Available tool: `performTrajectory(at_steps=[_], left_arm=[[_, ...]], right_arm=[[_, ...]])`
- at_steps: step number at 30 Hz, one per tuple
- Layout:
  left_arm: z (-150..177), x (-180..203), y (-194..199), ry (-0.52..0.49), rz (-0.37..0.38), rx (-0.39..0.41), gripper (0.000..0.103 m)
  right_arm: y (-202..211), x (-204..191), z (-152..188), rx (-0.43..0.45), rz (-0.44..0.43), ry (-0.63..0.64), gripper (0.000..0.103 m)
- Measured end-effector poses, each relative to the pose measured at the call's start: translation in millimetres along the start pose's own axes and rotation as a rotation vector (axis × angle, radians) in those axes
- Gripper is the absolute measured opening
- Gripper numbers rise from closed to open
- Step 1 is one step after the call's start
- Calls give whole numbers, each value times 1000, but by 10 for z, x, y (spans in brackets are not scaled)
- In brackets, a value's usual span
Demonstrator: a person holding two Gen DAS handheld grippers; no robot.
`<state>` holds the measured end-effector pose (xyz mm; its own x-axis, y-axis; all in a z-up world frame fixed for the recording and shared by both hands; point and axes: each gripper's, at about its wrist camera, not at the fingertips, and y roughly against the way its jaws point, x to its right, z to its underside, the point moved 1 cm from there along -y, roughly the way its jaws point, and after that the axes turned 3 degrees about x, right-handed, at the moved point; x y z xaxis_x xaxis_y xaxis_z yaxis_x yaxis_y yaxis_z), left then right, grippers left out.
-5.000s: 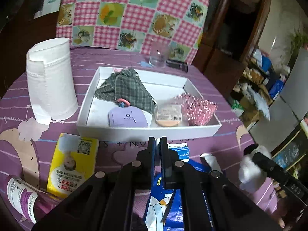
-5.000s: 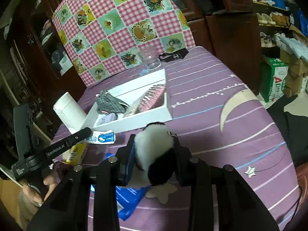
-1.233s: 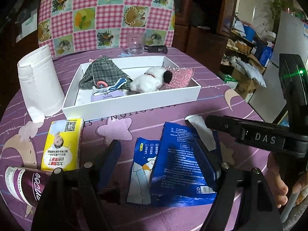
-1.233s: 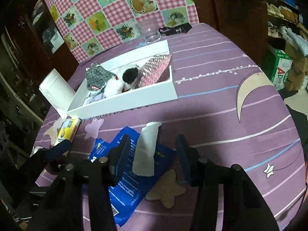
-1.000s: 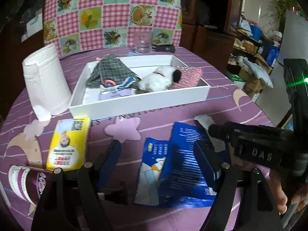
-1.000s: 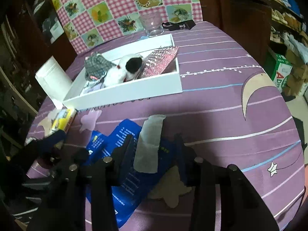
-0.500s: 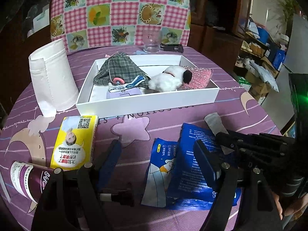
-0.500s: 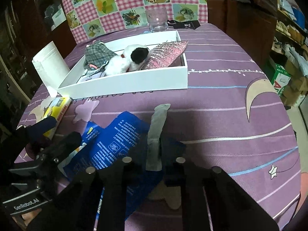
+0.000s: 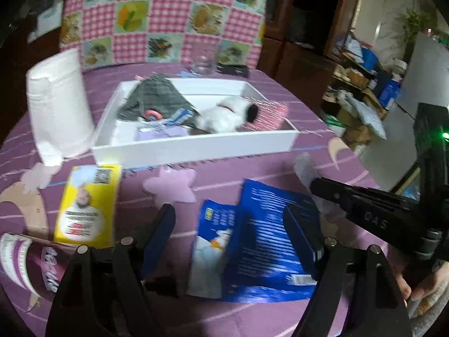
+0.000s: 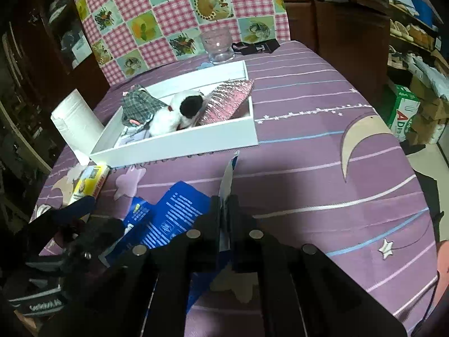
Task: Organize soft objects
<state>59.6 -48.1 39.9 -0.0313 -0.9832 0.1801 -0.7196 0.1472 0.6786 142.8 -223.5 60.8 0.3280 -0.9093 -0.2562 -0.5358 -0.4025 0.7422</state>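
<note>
Pinching thin white strip [image 10: 228, 179], right hand-held gripper [image 10: 224, 210], glossy blue packet [image 10: 174, 219]

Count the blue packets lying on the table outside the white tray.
2, side by side before the white tray: the large blue packet and the smaller blue-and-white packet partly tucked under its left edge. More may be hidden underneath.

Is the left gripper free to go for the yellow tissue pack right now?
Probably yes: the left gripper is open and empty, and the yellow tissue pack lies uncovered just to its left, nothing between them.
</note>
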Motion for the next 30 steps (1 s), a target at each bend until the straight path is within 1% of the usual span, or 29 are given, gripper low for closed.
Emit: performTrajectory(at_steps=[2, 5, 7, 8, 10, 12, 15, 16, 18, 21, 23, 25, 27, 30], left_arm=[[24, 57, -3, -21, 29, -8, 80], [55, 135, -32, -65, 21, -23, 81], [70, 145, -86, -71, 25, -56, 81], [82, 136, -115, -64, 41, -75, 81], [97, 136, -138, -63, 54, -94, 81], [114, 166, -140, -77, 68, -103, 81], [147, 215, -168, -100, 90, -132, 81], [153, 224, -195, -105, 91, -147, 81], [172, 215, -279, -103, 69, -193, 81], [177, 222, -284, -108, 64, -191, 84], [189, 271, -300, -127, 67, -199, 88], [204, 329, -328, -145, 59, -205, 97], [211, 407, -379, -175, 46, -221, 103], [226, 498, -430, -218, 2, -235, 103]], right_arm=[[21, 15, 17, -17, 20, 4, 6], [76, 54, 33, -16, 44, 11, 6], [93, 72, 41, -12, 88, 28, 6], [72, 79, 53, -24, 118, 39, 6], [1, 107, 93, -69, 143, 41, 6], [-65, 124, 126, -116, 116, 34, 6], [-75, 80, 141, -128, 59, 38, 6], [-75, 66, 143, -127, 48, 36, 6], [-71, 34, 147, -126, 40, 42, 6], [-74, 21, 149, -126, 27, 36, 6], [-84, 18, 145, -131, 4, 23, 6], [-96, 12, 138, -137, -19, 10, 6], [-104, 11, 131, -141, -33, -3, 6], [-122, 33, 123, -157, -88, -43, 6]])
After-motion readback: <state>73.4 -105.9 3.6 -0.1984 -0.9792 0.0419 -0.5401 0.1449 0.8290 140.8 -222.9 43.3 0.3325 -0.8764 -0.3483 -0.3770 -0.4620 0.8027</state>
